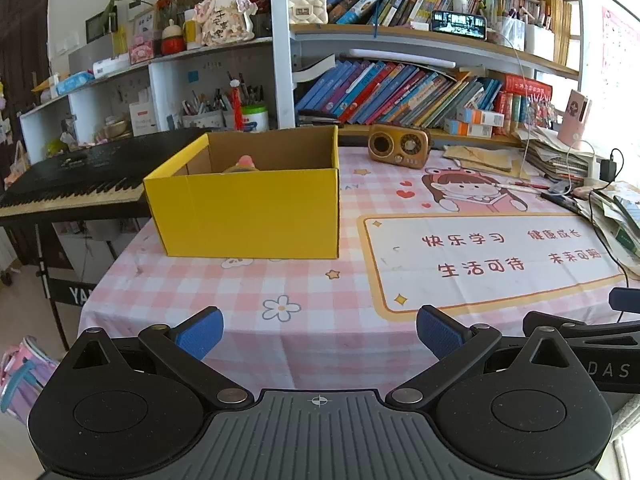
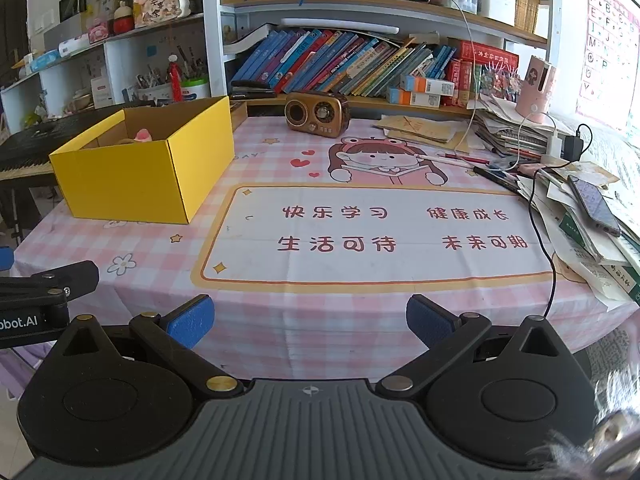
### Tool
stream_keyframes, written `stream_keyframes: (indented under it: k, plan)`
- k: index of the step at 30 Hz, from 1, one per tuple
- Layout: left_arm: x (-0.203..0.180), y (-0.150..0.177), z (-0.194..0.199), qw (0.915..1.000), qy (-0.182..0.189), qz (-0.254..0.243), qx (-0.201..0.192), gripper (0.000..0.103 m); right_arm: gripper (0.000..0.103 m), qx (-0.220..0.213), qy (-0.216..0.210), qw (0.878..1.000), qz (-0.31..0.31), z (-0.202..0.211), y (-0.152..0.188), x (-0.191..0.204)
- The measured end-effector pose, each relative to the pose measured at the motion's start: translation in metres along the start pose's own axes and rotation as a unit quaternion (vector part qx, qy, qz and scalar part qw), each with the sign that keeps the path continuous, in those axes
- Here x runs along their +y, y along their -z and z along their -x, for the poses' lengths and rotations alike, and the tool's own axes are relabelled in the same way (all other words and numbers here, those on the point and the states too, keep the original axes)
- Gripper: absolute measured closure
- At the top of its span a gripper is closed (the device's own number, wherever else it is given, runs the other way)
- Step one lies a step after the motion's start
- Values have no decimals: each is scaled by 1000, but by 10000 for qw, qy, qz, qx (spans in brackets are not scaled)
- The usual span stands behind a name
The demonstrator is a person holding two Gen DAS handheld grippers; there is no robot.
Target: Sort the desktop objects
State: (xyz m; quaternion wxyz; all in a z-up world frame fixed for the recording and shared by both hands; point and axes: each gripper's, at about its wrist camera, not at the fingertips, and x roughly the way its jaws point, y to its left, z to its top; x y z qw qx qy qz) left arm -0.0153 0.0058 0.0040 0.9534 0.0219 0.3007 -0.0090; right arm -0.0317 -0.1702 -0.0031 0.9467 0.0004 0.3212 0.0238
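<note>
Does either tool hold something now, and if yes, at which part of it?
Nothing is held. The left tool and the right tool are both open, with only the tablecloth showing between their blue pads.

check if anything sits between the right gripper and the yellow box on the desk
Nothing visible does. The right gripper is open at the near desk edge, and only bare pink checked tablecloth lies between it and the yellow box at far left. The left gripper sits beside it, off that path.
</note>
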Motion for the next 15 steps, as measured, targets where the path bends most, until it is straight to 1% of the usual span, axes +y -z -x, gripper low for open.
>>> stream_keyframes:
  k: [5, 11, 15]
  plan:
    - [-4, 0, 1, 9999, -44, -100, -27, 0, 0, 35, -25, 10000, -7, -2, 0, -1]
    - [-4, -1, -2, 10000, -28, -41, -5, 0, 0, 120, -57, 9999, 0, -8, -1, -5]
    - [-5, -4, -9, 9998, -158, 1, 78, 0, 0, 158, -68, 9999, 8, -13, -5, -9]
